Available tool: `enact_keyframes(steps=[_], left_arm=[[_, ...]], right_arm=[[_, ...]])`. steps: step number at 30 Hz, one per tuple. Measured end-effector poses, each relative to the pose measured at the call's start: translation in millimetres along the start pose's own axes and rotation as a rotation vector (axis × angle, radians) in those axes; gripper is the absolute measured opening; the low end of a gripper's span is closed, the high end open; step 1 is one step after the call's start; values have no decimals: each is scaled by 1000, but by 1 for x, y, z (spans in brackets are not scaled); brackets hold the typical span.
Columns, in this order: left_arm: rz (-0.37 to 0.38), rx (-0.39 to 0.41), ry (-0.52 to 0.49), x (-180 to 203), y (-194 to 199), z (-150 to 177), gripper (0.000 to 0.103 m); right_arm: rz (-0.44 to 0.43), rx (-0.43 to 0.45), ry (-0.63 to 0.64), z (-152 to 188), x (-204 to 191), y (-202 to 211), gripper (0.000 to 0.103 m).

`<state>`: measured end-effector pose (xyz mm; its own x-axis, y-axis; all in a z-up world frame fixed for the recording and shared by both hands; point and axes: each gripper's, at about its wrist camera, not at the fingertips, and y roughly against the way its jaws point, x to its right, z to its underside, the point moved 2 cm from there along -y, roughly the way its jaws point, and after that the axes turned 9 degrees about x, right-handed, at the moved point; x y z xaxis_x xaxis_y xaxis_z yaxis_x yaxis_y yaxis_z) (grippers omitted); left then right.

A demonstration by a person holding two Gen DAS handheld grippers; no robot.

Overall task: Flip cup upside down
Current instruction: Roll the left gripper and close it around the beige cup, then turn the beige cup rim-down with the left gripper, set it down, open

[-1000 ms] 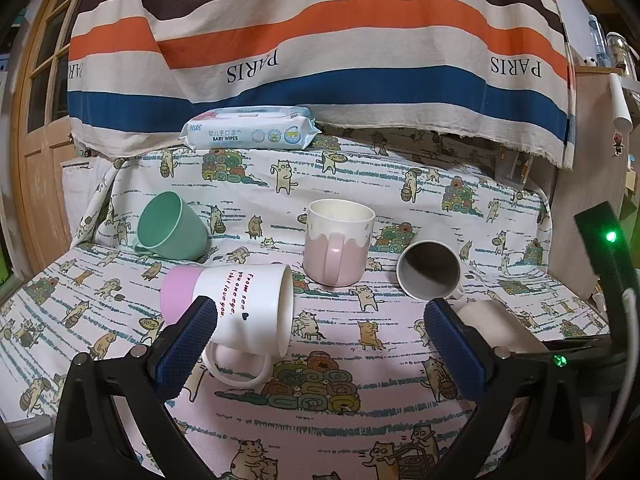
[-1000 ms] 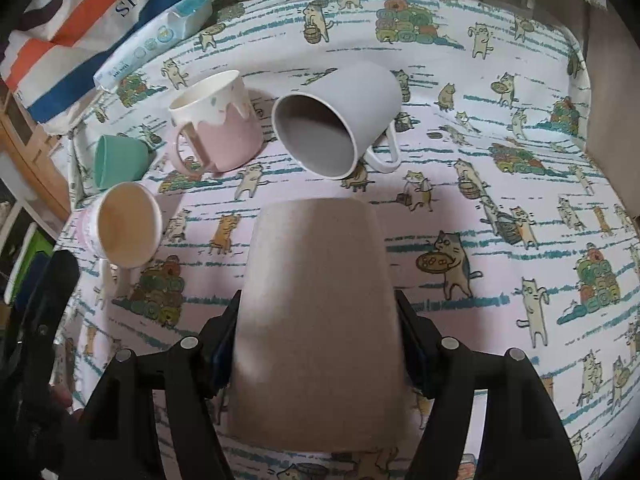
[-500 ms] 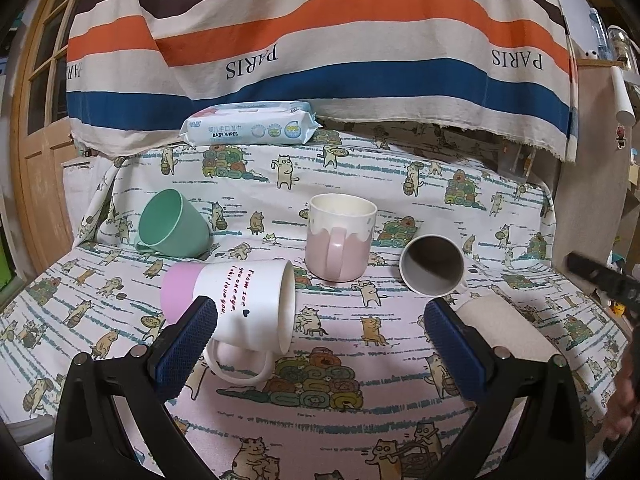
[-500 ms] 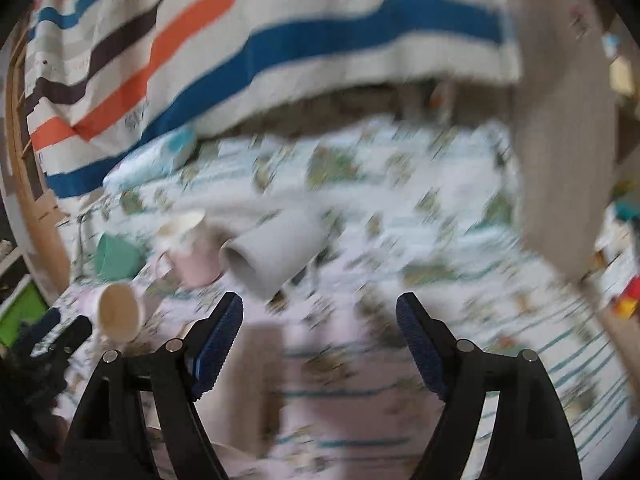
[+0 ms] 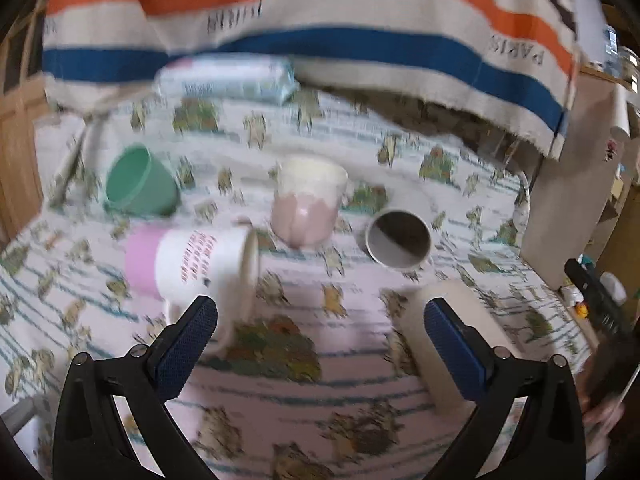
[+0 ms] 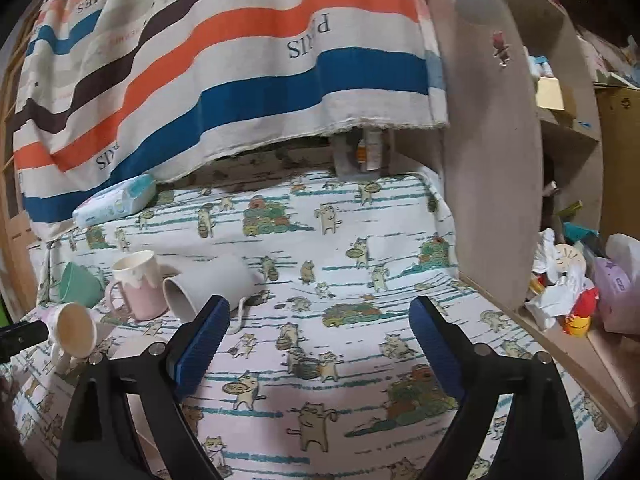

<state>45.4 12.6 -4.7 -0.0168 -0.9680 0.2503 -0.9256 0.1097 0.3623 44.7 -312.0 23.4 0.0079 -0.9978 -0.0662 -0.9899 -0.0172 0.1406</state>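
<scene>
**Beige cup is let go, bottom up**

On the table with the cat cloth [image 6: 340, 240], under the big striped cloth [image 6: 240, 60], one thing is new. A second ago the right gripper [image 6: 320, 308] squeezed the beige cup. Now its two blue fingers are wide apart with nothing between them, and it is up and away from the cup, looking out over the table. I think this means the flip of this cup is done.

The left gripper [image 5: 320, 312] is also spread wide and holds nothing. Its picture is blurry now and was sharp a moment ago, so it seems to be moving.

The beige cup [image 5: 480, 320] stands on the cloth at the near right side of the table, partly behind the left gripper's right finger. No gripper touches it. Its long side runs up and down. Its top looks flat and closed, with no hole showing, so its mouth seems to point down at the cloth.

The other cups sit farther back. The white and pink mug [image 5: 192, 260], the grey mug [image 5: 398, 240] and the green cup [image 5: 140, 188] lie on their sides. The small pink mug [image 5: 306, 204] stands mouth up.
</scene>
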Motion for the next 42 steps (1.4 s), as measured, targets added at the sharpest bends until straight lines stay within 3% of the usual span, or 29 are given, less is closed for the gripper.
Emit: enact_keyframes(steps=[3, 9, 12, 15, 18, 23, 25, 28, 31, 34, 38, 42], left_arm=[[78, -56, 30, 15, -4, -12, 103], [165, -264, 49, 60, -35, -20, 103], [115, -365, 11, 79, -57, -13, 103], [39, -411, -18, 89, -76, -8, 102], [53, -483, 33, 93, -89, -3, 102], [-52, -472, 73, 93, -98, -2, 102], [-36, -533, 128, 89, -105, 6, 101], [-56, -579, 200, 82, -113, 18, 90], [-28, -635, 265, 76, -126, 29, 78], [-22, -665, 298, 74, -134, 33, 76], [-14, -645, 267, 80, -132, 31, 72], [19, -531, 139, 93, -111, 12, 72]], right_arm=[[7, 10, 28, 2, -6, 3, 103], [-23, -41, 135, 9, -31, -4, 103], [-16, -21, 115, 8, -26, -1, 103], [-8, -31, 104, 8, -23, -3, 103], [-9, -27, 113, 8, -24, -2, 103], [18, -26, 110, 8, -22, -1, 103], [19, -28, 98, 7, -19, 0, 103], [19, -30, 94, 7, -18, -1, 103], [33, -24, 107, 7, -19, 0, 103], [35, -28, 103, 7, -17, -1, 103], [36, -32, 96, 7, -15, -2, 103], [41, -34, 103, 7, -15, -2, 103]])
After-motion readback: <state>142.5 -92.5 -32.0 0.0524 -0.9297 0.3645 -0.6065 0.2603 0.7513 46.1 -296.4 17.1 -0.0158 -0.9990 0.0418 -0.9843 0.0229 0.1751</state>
